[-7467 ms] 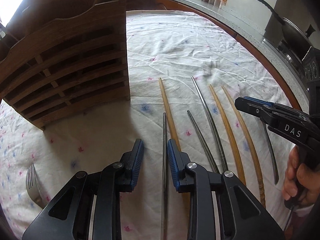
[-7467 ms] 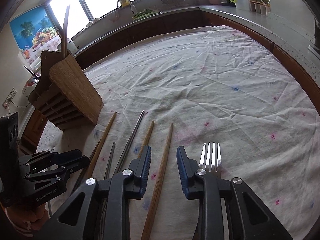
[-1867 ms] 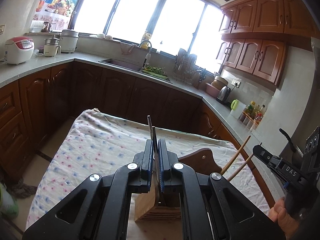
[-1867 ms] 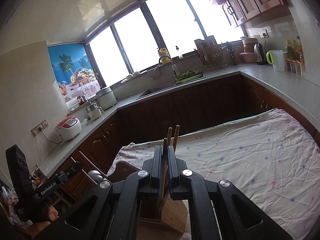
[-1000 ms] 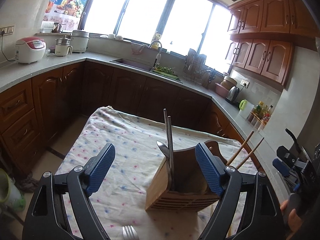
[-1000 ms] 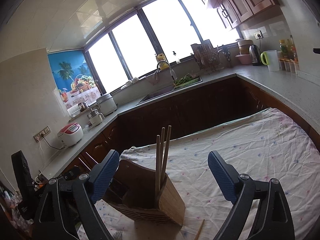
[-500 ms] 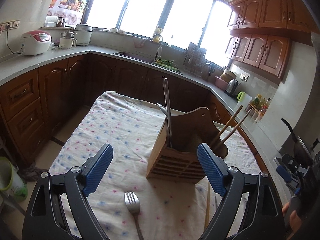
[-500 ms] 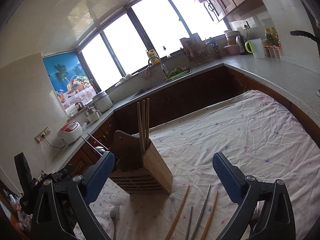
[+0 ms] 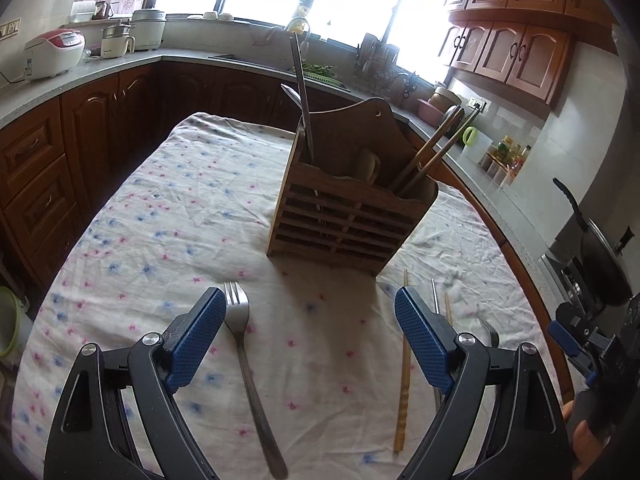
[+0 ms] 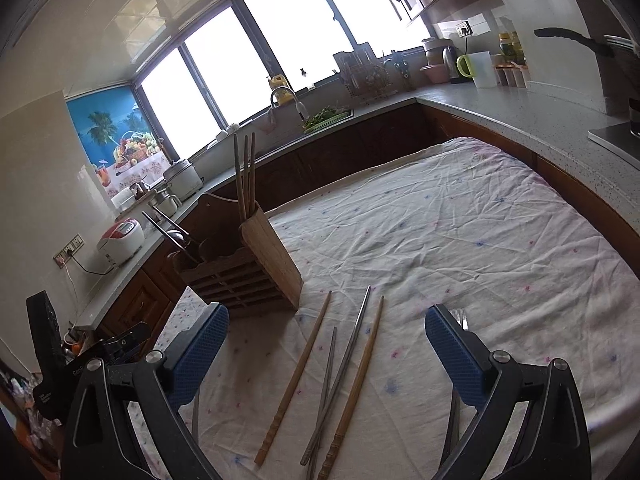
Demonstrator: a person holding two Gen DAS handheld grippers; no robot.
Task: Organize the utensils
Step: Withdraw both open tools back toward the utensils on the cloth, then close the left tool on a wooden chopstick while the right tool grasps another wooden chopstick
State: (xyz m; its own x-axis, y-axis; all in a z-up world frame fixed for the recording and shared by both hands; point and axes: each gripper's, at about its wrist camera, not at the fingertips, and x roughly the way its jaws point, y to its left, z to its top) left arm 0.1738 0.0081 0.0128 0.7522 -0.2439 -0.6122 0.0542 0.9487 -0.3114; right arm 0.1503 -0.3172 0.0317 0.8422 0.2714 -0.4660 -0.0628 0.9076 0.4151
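Note:
A wooden utensil holder [image 9: 344,216] stands on the cloth-covered table [image 9: 168,232]; it also shows in the right wrist view [image 10: 256,264]. Metal chopsticks [image 9: 302,92] stand in its left side and wooden chopsticks [image 9: 434,152] in its right side. My left gripper [image 9: 310,344] is open and empty above a metal fork [image 9: 244,356]. My right gripper [image 10: 326,354] is open and empty above two wooden chopsticks [image 10: 298,376] and two metal chopsticks [image 10: 340,368] lying on the cloth. A second fork [image 10: 460,316] lies behind the right gripper's right finger.
Dark wood cabinets and a grey counter [image 10: 520,108] run round the table. A rice cooker [image 9: 52,52] stands on the left counter, a kettle and jars [image 10: 472,64] on the right. A pan [image 9: 600,252] sits on the stove at the right.
Both grippers held chopsticks over the holder, then opened and left them standing in it. Both have since pulled back and tilted down towards the table.

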